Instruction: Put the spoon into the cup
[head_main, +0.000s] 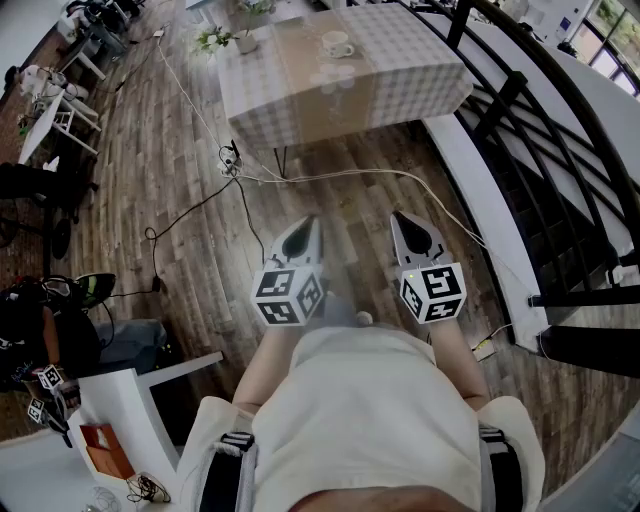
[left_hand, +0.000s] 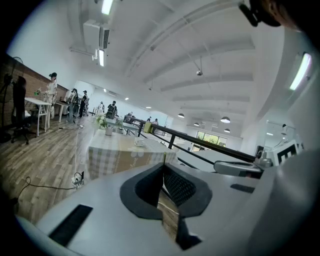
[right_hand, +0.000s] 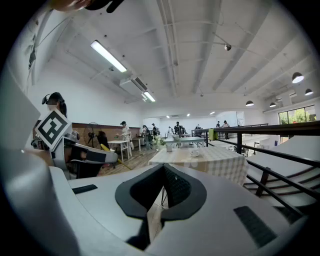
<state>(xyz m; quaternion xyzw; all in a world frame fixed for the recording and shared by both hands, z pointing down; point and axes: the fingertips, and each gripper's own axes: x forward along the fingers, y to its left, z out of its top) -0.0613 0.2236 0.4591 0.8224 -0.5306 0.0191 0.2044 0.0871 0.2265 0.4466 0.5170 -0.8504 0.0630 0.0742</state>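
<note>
left gripper (head_main: 307, 225) closed over wood floor (head_main: 180, 150), checked table (head_main: 410, 70) ahead

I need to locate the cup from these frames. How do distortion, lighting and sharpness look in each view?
Head view: strong fisheye bend, even light, cup small but sharp near the top edge. Left gripper view: black round vignette, bright ceiling lamps, the left tool fills the lower half, cup tiny. Right gripper view: same vignette, the right tool blocks the bottom, cup tiny.
</note>
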